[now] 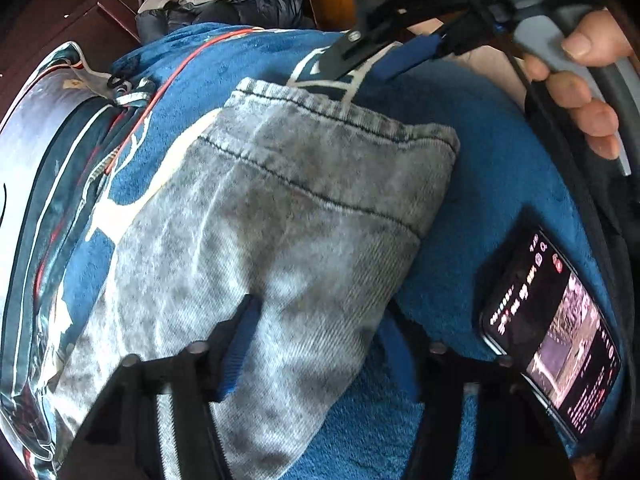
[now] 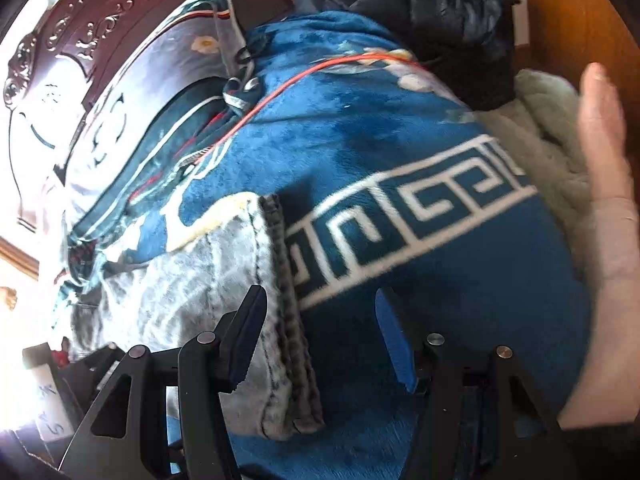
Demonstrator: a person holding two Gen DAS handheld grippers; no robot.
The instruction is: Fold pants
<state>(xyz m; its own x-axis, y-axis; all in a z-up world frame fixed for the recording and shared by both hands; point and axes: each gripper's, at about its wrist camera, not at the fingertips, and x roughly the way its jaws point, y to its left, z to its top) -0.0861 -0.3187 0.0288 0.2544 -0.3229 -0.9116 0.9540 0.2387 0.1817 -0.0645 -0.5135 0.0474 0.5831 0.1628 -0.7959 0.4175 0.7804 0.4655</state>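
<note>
Grey washed denim pants (image 1: pixel 280 208) lie flat on a blue patterned blanket (image 1: pixel 480 160), the hem at their far end. In the left wrist view my left gripper (image 1: pixel 320 340) points down over the near part of the pants. Its jaws stand apart with flat cloth between them, the right finger at the pants' edge. My right gripper (image 1: pixel 356 76) hovers at the hem, held by a hand (image 1: pixel 580 80). In the right wrist view the right gripper (image 2: pixel 320 332) is open. The pants (image 2: pixel 192 280) have their hem edge beside its left finger, over the blanket (image 2: pixel 400 140).
A lit phone (image 1: pixel 556 332) lies on the blanket right of the pants. Dark jackets (image 2: pixel 420 8) are piled at the far end. A carved wooden headboard (image 2: pixel 80 40) and a folded quilt (image 1: pixel 40 120) are at the left. A bare hand (image 2: pixel 604 160) and pale fleece (image 2: pixel 540 120) are at the right.
</note>
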